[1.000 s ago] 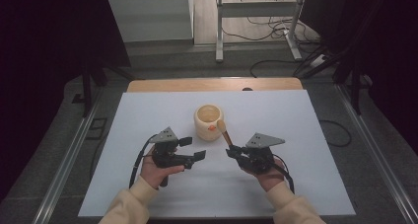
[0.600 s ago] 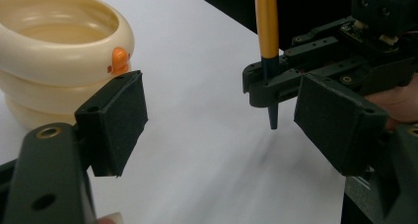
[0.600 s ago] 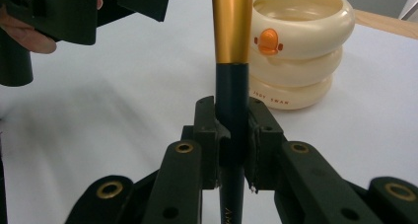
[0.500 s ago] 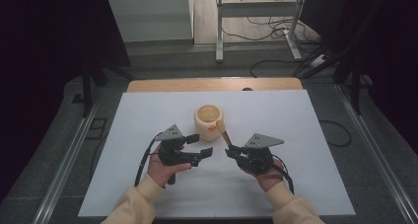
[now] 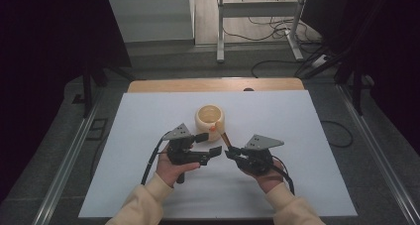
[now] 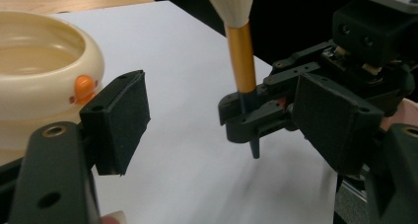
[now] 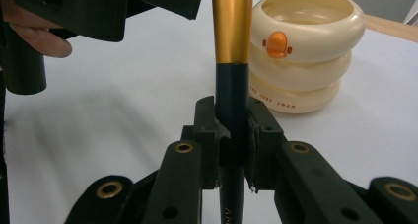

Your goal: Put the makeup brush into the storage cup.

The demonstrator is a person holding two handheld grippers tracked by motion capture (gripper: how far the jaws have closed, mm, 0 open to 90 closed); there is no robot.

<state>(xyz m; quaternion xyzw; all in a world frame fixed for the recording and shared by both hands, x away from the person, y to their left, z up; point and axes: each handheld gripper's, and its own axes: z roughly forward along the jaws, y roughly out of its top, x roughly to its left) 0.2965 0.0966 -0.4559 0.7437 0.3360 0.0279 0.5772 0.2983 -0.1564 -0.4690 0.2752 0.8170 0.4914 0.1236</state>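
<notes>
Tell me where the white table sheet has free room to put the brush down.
The white sheet is bare right of the right gripper and left of the left gripper, also behind the cream ringed cup. It is crowded in the middle, where both grippers, the gold-and-dark makeup brush and the cup meet.

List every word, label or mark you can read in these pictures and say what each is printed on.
"WE JUST SWAN", upside down and small, so the reading is unsure: on the lowest ring of the cream container.
Small gold lettering on the dark brush handle, near its end: too small and cropped to read.
Nothing else legible.
</notes>
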